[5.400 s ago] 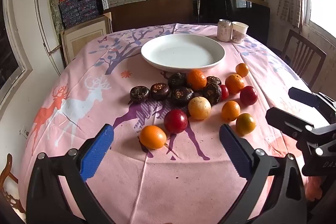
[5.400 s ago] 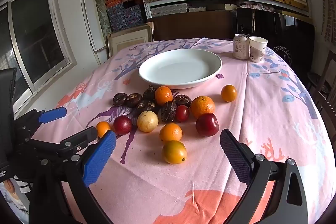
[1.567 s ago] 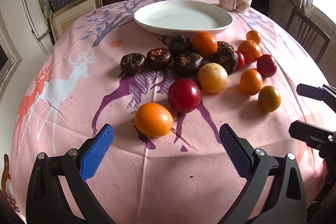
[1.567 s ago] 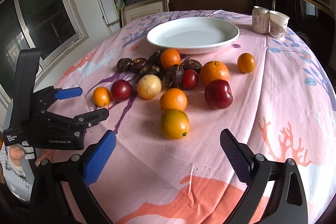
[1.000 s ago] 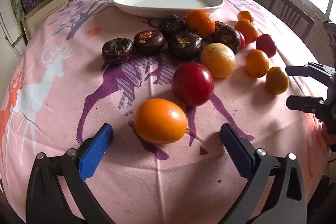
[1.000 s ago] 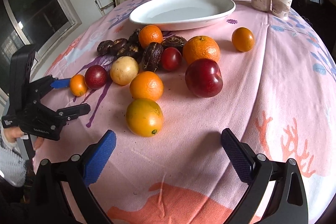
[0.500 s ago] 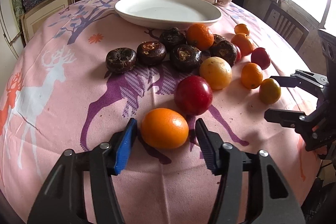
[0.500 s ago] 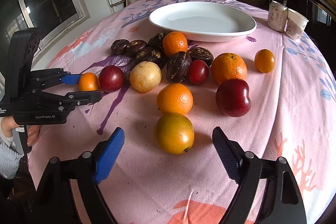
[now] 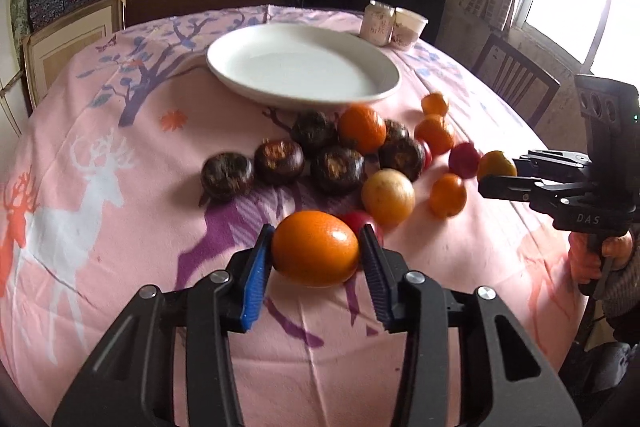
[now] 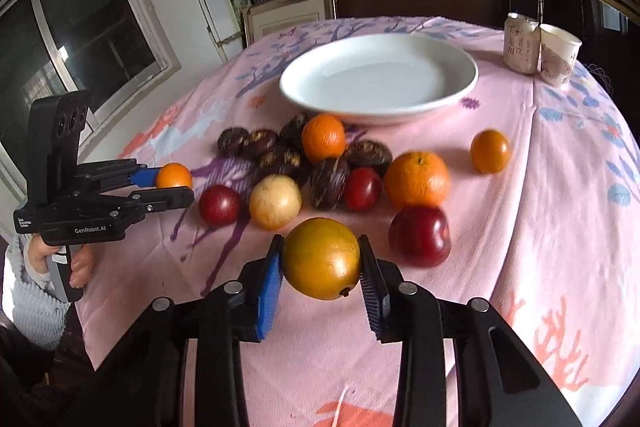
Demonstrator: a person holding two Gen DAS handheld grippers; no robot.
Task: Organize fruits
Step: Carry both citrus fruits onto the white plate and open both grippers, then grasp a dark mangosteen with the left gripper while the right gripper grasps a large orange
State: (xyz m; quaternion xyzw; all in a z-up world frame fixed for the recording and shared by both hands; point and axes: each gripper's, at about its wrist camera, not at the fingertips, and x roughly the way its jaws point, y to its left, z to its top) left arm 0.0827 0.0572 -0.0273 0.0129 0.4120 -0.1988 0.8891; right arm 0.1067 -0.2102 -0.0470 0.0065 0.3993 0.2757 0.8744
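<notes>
Pink tablecloth (image 9: 120, 267); gripped orange (image 9: 315, 248) crosswise.

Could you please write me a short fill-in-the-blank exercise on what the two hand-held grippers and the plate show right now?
1. The left hand-held gripper is closing on an ____ fruit.
2. The right hand-held gripper is closing on a ____ fruit.
3. The white plate holds ____ fruit.
4. Beside the paper cup stands a ____.

Missing words: orange; yellow-green; no; can
</notes>
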